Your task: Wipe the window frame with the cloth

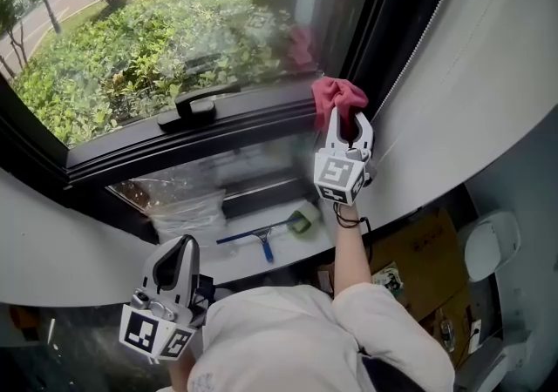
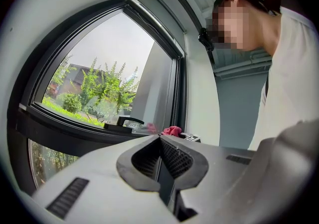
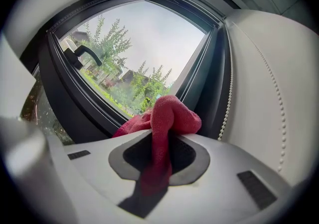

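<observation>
One cloth (image 1: 336,94) in right gripper (image 1: 348,123)

The right tool (image 3: 160,154) has its jaws closed on a red cloth (image 3: 172,113), whose bunched end sticks out close to the dark window frame (image 3: 75,103), with a black handle (image 3: 82,55) far left and a bead chain (image 3: 230,103) hanging at right

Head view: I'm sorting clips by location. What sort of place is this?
Indoors, likely a room facing a garden: a dark window frame with a handle, shrubs outside, a squeegee on the ledge below. The right gripper grips a red cloth.
</observation>
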Demonstrator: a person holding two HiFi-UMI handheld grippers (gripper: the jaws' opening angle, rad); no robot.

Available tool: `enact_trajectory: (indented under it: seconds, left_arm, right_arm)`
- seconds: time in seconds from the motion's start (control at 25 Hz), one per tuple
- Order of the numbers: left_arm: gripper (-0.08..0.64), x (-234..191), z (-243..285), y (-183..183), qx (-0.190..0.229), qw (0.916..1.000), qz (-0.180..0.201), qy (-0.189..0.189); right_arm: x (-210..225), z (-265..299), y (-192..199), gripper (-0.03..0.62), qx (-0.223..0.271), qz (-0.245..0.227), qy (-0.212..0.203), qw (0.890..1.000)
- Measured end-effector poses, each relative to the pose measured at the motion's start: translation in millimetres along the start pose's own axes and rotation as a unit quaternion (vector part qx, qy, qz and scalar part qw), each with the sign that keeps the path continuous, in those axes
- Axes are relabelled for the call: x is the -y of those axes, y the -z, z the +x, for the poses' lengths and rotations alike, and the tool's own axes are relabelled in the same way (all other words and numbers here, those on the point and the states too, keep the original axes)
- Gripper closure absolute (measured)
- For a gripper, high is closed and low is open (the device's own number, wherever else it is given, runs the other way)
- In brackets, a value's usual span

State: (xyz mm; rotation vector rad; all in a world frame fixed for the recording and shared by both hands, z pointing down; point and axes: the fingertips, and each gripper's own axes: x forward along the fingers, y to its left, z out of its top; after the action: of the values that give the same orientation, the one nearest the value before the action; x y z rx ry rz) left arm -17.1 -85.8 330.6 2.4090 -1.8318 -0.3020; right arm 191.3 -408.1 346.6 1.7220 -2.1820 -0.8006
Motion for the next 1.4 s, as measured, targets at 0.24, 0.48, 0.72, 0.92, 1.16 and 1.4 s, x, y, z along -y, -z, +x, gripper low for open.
enact_trajectory:
  seconds: [0.24, 0.48, 0.72, 0.92, 1.16, 1.4]
  left_arm:
    - [0.551, 1, 4, 3, -0.006, 1.0, -0.003, 0.004]
    - [0.552, 0, 7, 3, -0.008, 1.0, -0.002, 0.005]
    - [0.551, -6, 6, 3, -0.011, 0.9999, -0.004, -0.006]
    - [0.552, -10, 9, 4, -0.015, 0.9998, -0.006, -0.013]
    - [0.552, -10, 17, 6, -0.015, 0.9998, -0.009, -0.004]
    - [0.552, -8, 20, 9, -0.02, 0.9997, -0.011, 0.007]
  right_arm:
    - [-2, -10, -40, 0.509, 0.047, 0.037, -0.032, 0.998]
    - [-11, 13, -78, 0.509, 0.087, 0.092, -0.07, 0.989]
    - [-26, 44, -52, 0.509, 0.017, 0.101, -0.085, 0.991]
    - [-35, 49, -41, 0.509, -0.026, 0.056, -0.077, 0.995]
    - [-36, 51, -36, 0.509, -0.055, 0.093, -0.091, 0.99]
    - [-35, 52, -30, 0.511, -0.071, 0.134, -0.092, 0.984]
